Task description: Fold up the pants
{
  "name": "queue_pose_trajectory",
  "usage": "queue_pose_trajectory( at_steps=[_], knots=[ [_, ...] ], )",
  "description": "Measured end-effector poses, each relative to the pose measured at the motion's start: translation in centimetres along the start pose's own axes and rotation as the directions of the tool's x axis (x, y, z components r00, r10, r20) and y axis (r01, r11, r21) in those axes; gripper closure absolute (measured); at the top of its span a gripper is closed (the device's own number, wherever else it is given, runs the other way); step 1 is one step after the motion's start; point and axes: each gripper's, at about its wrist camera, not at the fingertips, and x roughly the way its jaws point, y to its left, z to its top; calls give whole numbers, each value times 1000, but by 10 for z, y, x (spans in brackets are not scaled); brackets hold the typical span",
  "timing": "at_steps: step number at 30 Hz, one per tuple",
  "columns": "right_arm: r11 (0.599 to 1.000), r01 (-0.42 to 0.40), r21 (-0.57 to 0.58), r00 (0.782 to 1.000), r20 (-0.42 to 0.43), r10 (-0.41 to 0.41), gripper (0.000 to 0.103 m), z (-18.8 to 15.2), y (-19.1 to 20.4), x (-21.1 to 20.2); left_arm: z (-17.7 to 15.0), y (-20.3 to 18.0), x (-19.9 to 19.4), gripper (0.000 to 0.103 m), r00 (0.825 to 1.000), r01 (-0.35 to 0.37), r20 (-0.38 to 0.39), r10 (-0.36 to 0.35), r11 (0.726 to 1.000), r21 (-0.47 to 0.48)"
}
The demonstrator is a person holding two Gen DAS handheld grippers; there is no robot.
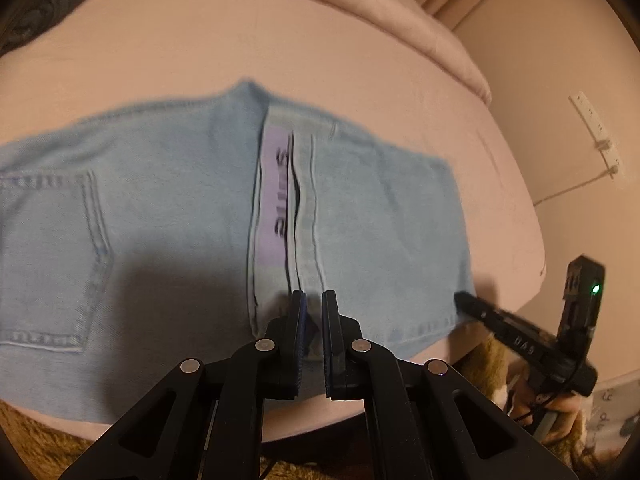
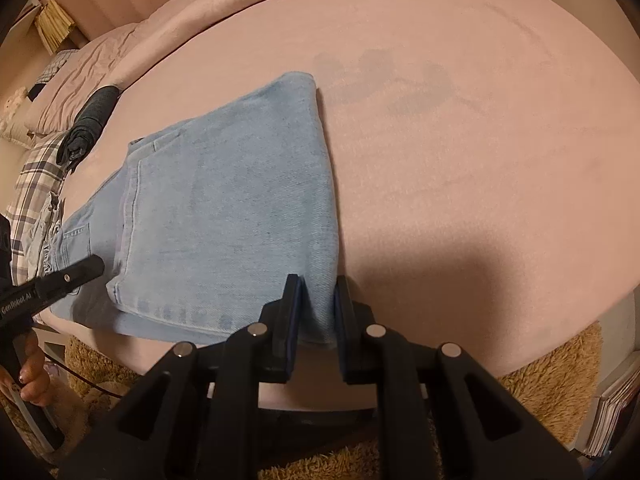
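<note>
- Landmark: pale blue pants [image 2: 224, 216], folded over, lying flat on the pink bed cover [image 2: 460, 140] near its front edge.
- Left wrist view: the folded-over part of the pants [image 1: 224, 200] shows the waistband with a lilac label [image 1: 276, 188] running away from the camera; a back pocket [image 1: 48, 256] lies on the pants' left part.
- Left gripper [image 1: 314, 300]: jaws nearly together, pinching the near edge of the pants just below the label. Blue pads [image 1: 302, 336] press on a thin fold of denim.
- Right gripper [image 2: 316, 284]: jaws drawn in on the near right corner of the pants, denim filling the gap between the pads [image 2: 294, 320]. Grip looks firm.
- Cross-check: the right gripper [image 1: 520, 340] appears in the left wrist view at the pants' right near corner; the left gripper [image 2: 72, 276] appears in the right wrist view over the pants' left part, with fingers of the person's hand [image 2: 34, 376] below it.
- Beyond the pants' far left: a dark grey rolled garment [image 2: 90, 124], a plaid cloth [image 2: 36, 176] and a pillow [image 2: 68, 80].
- In front of the pants, below the bed edge: tan shaggy rug [image 2: 556, 380].
- Right of the pants in the left wrist view: a white power strip [image 1: 596, 132] against the wall.
</note>
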Motion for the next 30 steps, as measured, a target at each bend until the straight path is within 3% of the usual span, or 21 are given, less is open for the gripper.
queue_pose_trajectory(
  at_steps=[10, 11, 13, 16, 20, 21, 23, 24, 25, 30],
  knots=[
    [1000, 14, -3, 1000, -1, -14, 89, 0, 2, 0, 2, 0, -5, 99, 1000, 17, -24, -17, 1000, 13],
    [1000, 16, -3, 1000, 0, -16, 89, 0, 3, 0, 3, 2, -7, 96, 1000, 20, -22, -20, 1000, 15],
    [1000, 19, -4, 1000, 1, -19, 88, -1, 4, 0, 5, 3, -4, 79, 999, 38, -33, -37, 999, 12],
    [1000, 24, -3, 1000, 3, -24, 87, -2, 5, -1, 5, 3, 2, 61, 995, 80, -55, -80, 997, 9],
    [999, 32, -4, 999, 7, -32, 87, -3, 7, -1, 9, 6, 6, 61, 994, 96, -53, -96, 995, -8],
    [999, 36, -5, 999, 7, -36, 87, -3, 7, -1, 10, 7, 6, 62, 994, 95, -49, -95, 995, -11],
    [999, 45, -10, 999, 8, -45, 86, -3, 9, -1, 13, 8, 9, 80, 998, 57, -41, -56, 998, 6],
    [999, 49, -11, 999, 8, -49, 86, -3, 10, -1, 14, 9, 10, 97, 999, 9, -34, -8, 1000, 16],
    [998, 54, -13, 999, 8, -54, 86, -3, 11, -1, 14, 10, 11, 103, 999, -22, -30, 22, 1000, 18],
    [998, 67, -10, 998, 9, -67, 86, -4, 15, -3, 16, 13, -1, 103, 1000, -29, -9, 29, 1000, 11]
  ],
)
